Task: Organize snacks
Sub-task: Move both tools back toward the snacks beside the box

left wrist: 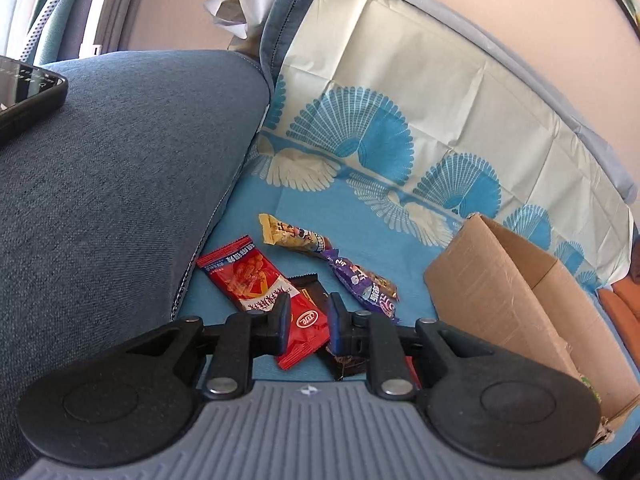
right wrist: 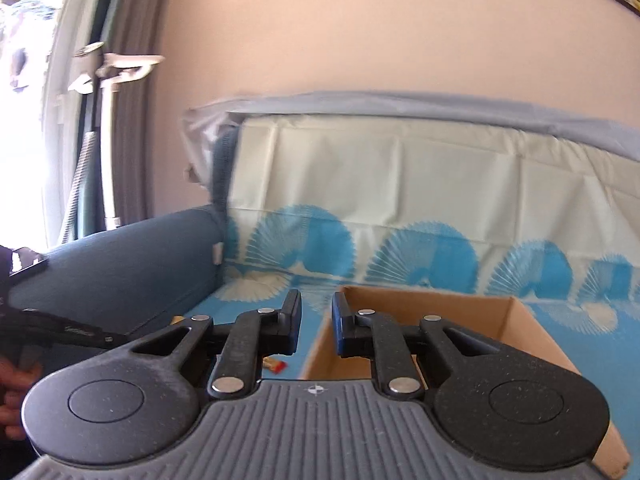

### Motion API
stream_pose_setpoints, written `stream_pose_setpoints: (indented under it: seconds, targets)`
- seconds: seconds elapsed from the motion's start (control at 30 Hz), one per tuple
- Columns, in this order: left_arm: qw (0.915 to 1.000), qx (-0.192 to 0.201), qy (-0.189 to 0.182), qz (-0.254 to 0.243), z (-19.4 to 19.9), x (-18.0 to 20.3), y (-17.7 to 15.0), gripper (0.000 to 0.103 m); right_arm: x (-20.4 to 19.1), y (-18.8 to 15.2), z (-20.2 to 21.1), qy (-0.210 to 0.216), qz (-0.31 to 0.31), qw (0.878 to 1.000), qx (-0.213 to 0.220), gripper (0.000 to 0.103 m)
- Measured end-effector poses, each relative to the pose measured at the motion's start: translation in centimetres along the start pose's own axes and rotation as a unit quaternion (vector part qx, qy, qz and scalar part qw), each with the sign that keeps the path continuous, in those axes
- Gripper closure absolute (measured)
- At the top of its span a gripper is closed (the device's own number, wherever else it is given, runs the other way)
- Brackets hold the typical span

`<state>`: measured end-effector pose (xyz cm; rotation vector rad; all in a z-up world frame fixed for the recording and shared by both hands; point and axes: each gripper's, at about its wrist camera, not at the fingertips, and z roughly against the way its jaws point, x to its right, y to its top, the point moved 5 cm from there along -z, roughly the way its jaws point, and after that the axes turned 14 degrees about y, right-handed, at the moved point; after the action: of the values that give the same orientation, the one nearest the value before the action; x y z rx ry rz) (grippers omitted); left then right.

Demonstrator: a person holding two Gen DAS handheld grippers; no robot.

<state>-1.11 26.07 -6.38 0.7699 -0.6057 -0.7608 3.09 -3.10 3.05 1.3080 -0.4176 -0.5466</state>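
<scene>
In the left wrist view, several snack packets lie on the blue patterned cloth (left wrist: 372, 236): a red packet (left wrist: 256, 280), a dark brown packet (left wrist: 310, 286) under it, a purple packet (left wrist: 366, 284) and a yellow-brown bar (left wrist: 294, 236). My left gripper (left wrist: 308, 320) is open, low over the red packet, its jaws either side of the packet's near end. An open cardboard box (left wrist: 500, 292) stands to the right. My right gripper (right wrist: 316, 326) is open and empty, above the near left corner of the box (right wrist: 432, 328). A bit of red packet (right wrist: 276, 366) shows below it.
A blue sofa arm (left wrist: 120, 184) rises left of the snacks, with a black phone (left wrist: 24, 92) on top. The cloth-covered sofa back (left wrist: 420, 92) runs behind. A hand holding the left gripper's handle (right wrist: 48, 328) shows at the right wrist view's left edge.
</scene>
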Motion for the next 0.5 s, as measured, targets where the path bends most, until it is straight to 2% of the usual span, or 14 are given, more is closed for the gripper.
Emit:
stream_pose_setpoints:
  seconds: [0.07,0.17,0.27,0.37,0.5]
  targets:
    - [0.9999,0.005,-0.006,0.01,0.2,-0.2,0.2,0.083,-2.5,0.1,-1.7,0.025,0.023,0.999,-0.022,0.086]
    - [0.9996,0.008,-0.009,0.024,0.4,-0.7,0.3,0.083,-4.6,-1.1,-5.8,0.046,0.016,0.995,-0.086,0.083]
    - [0.9994,0.007,-0.01,0.031,0.4,-1.0,0.4,0.082,-5.2,-3.6,-10.4,0.02,0.014,0.987,-0.161,0.075]
    - [0.9997,0.007,-0.007,0.022,0.4,-0.7,0.4,0.082,-5.2,-7.2,-14.3,-0.023,0.04,0.973,-0.226,0.072]
    - [0.9999,0.004,-0.003,0.009,0.1,-0.3,0.3,0.081,-4.8,-11.0,-17.1,-0.052,0.065,0.955,-0.286,0.069]
